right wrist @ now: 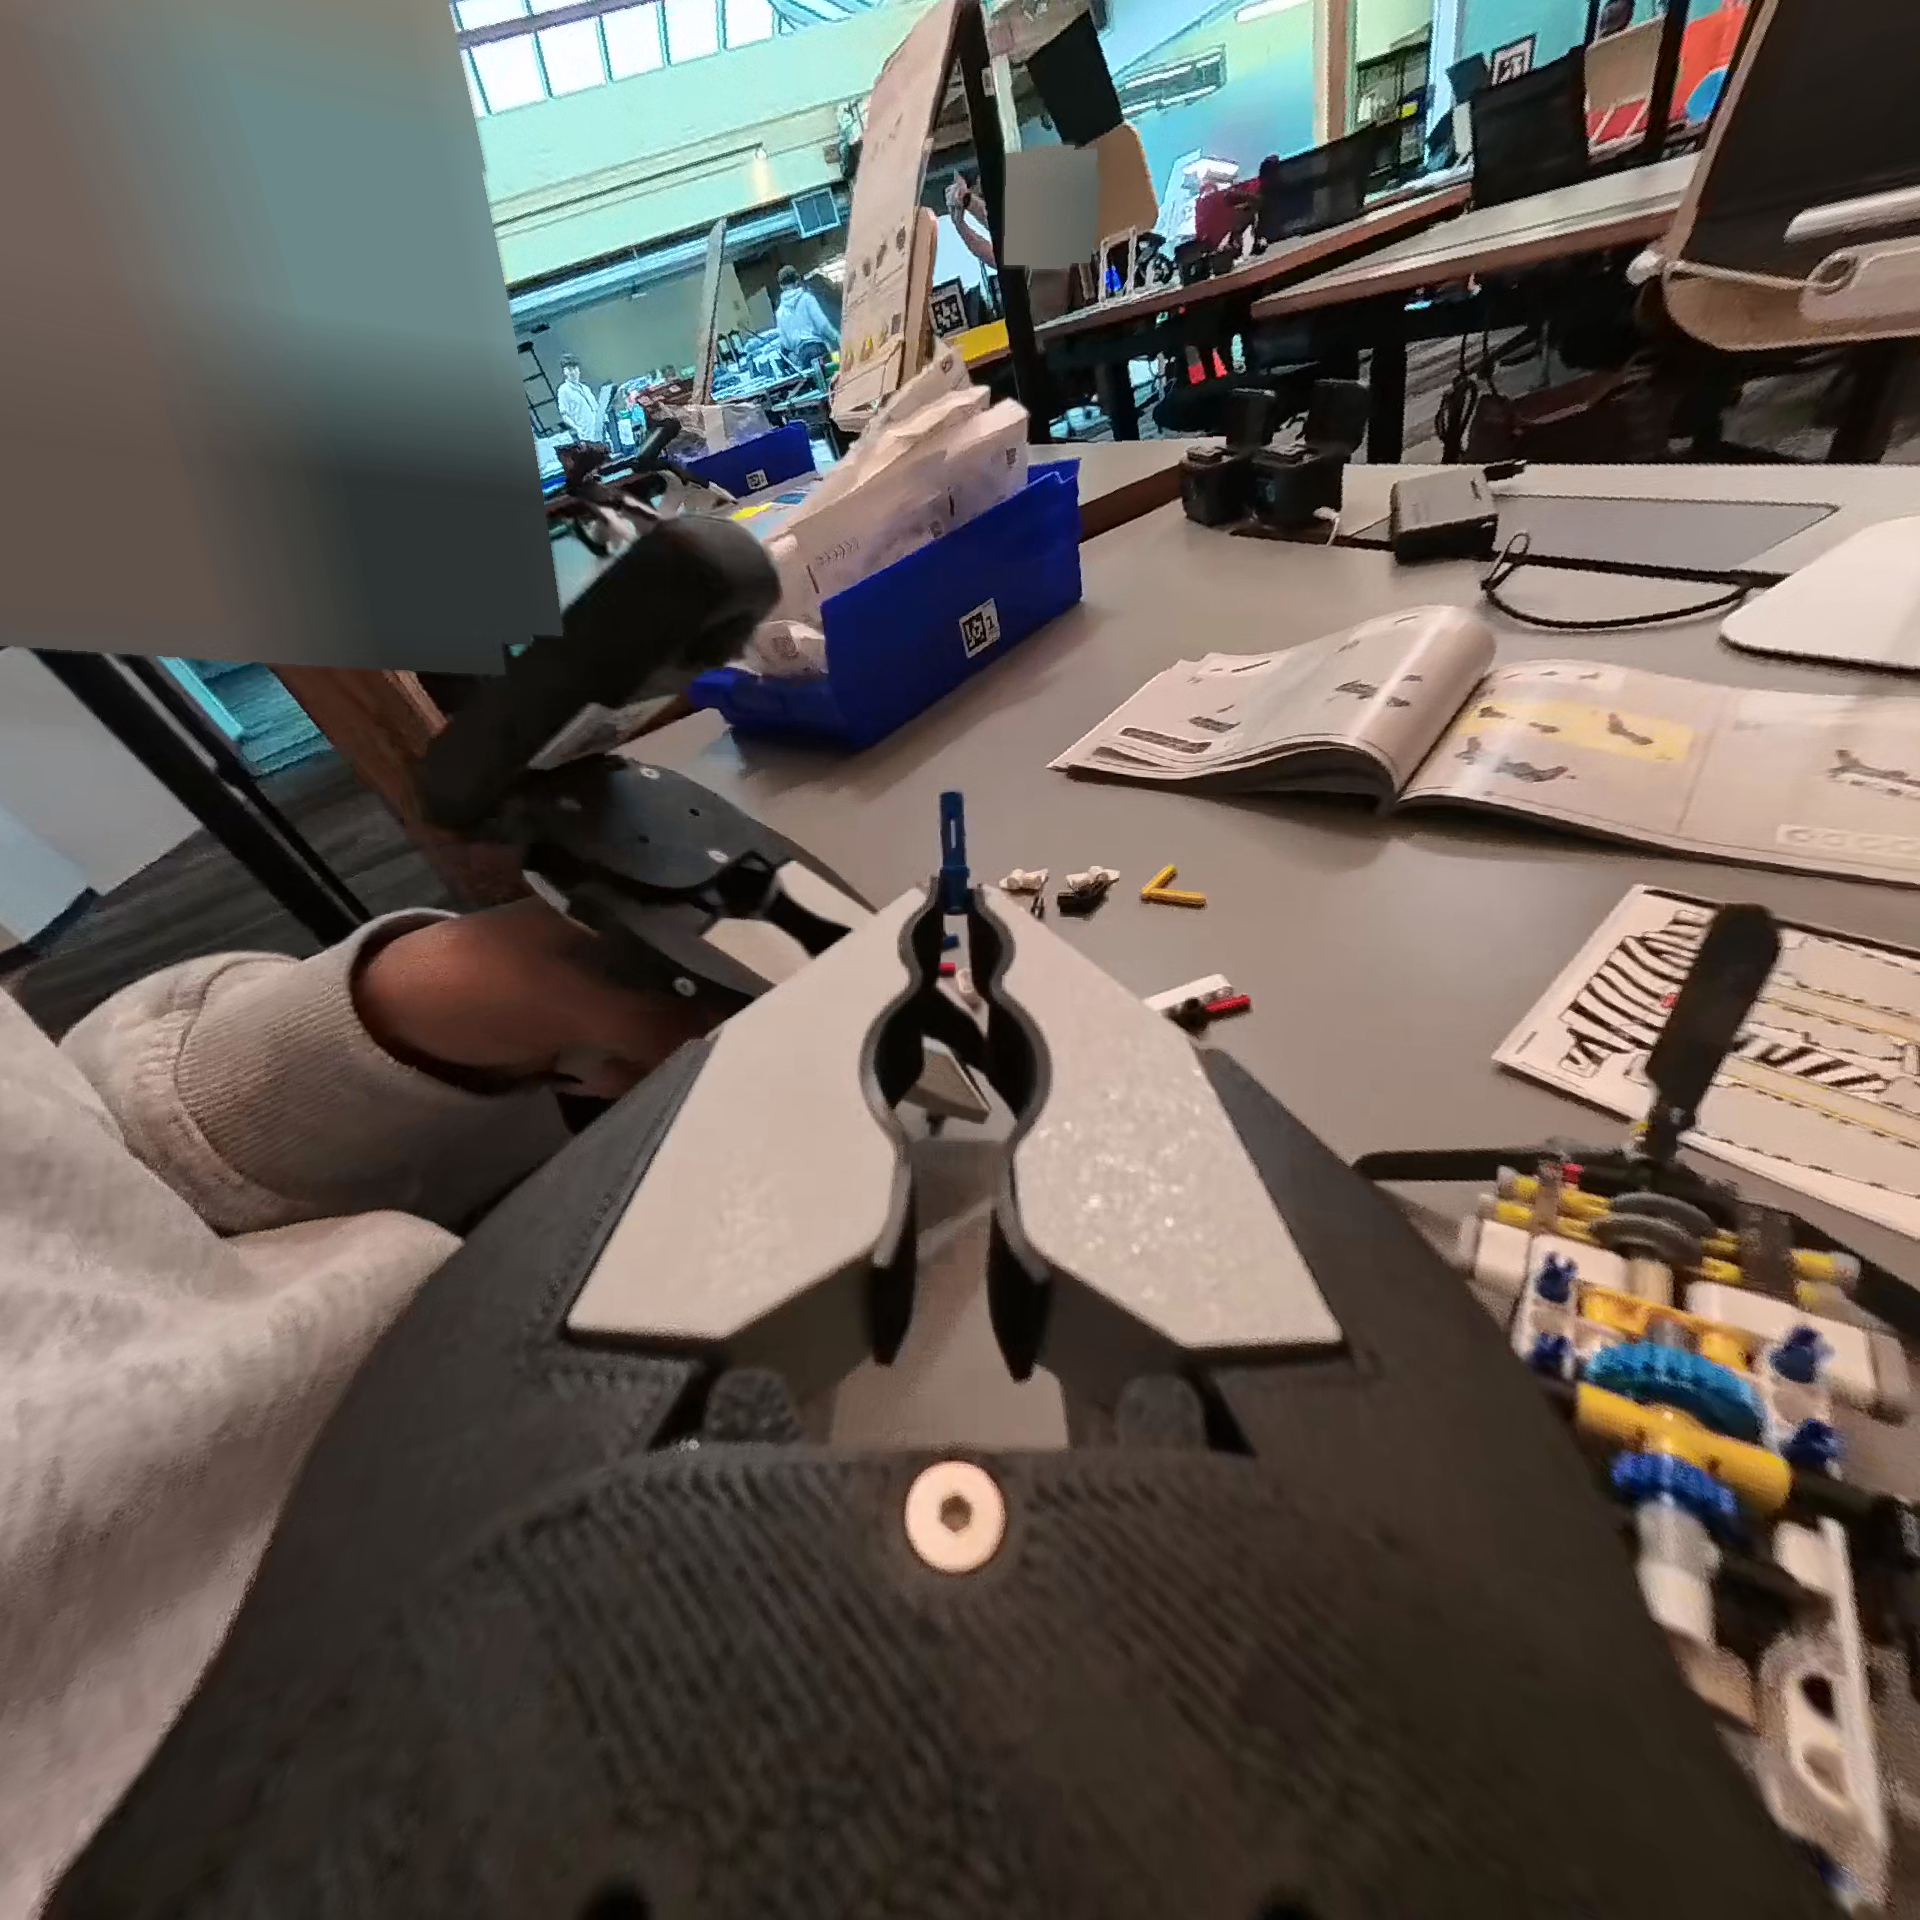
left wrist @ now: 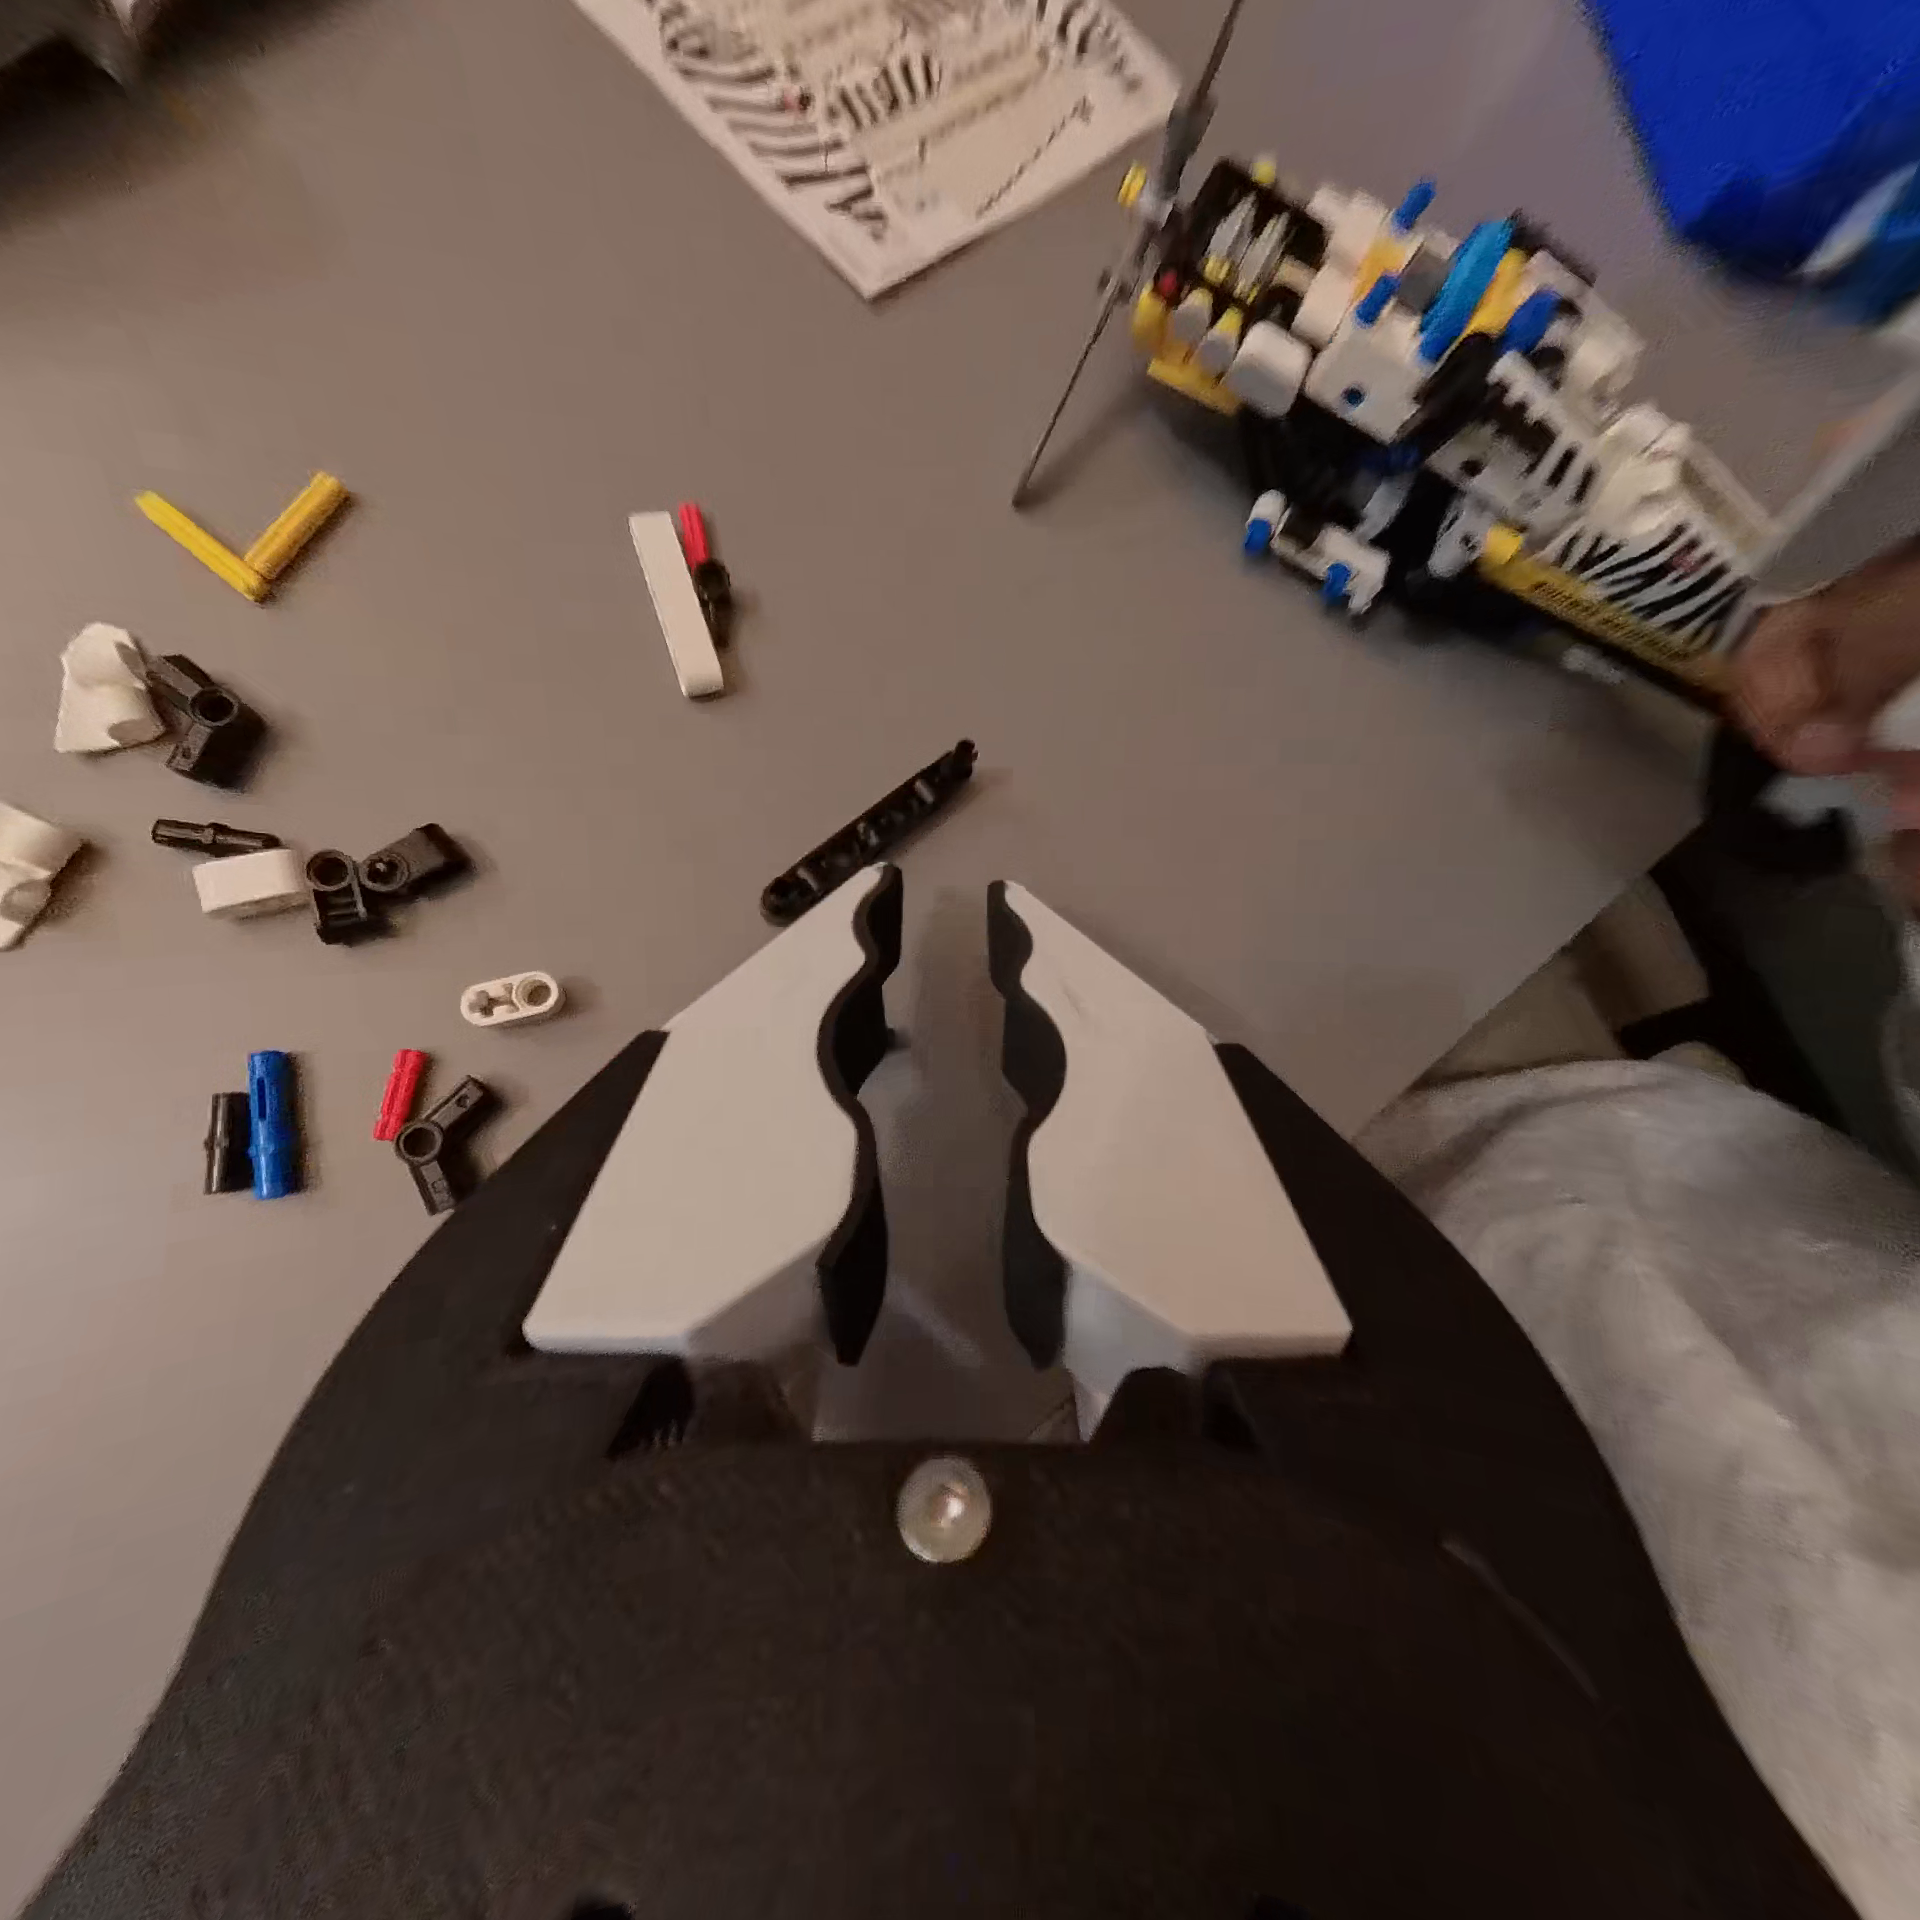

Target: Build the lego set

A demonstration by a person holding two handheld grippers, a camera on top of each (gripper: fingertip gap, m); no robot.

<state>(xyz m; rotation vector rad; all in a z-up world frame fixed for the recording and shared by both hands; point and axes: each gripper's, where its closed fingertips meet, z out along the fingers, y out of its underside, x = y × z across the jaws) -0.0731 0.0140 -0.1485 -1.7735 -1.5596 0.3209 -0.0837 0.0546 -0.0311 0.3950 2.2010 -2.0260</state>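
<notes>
My left gripper (left wrist: 940, 888) is narrowly open and empty, low over the grey table (left wrist: 1143, 727). A black thin beam (left wrist: 878, 826) lies just past its left fingertip. My right gripper (right wrist: 951, 906) is shut on a small blue pin (right wrist: 951, 836), which stands upright out of its tips. The part-built plane model, white, yellow and blue with a grey propeller, sits at upper right in the left wrist view (left wrist: 1403, 364). It is at lower right in the right wrist view (right wrist: 1683, 1371). The left gripper also shows in the right wrist view (right wrist: 675, 862), held by a hand.
Loose pieces lie left of the left gripper: two yellow axles (left wrist: 244, 535), a white beam (left wrist: 675, 603), black connectors (left wrist: 384, 878), a blue pin (left wrist: 270, 1122). An open instruction booklet (right wrist: 1455, 738), a striped sticker sheet (right wrist: 1766, 1049) and a blue bin (right wrist: 935, 634) lie farther off. The table edge runs at right (left wrist: 1558, 935). Some 12 cm of space lies between my two pairs of fingers.
</notes>
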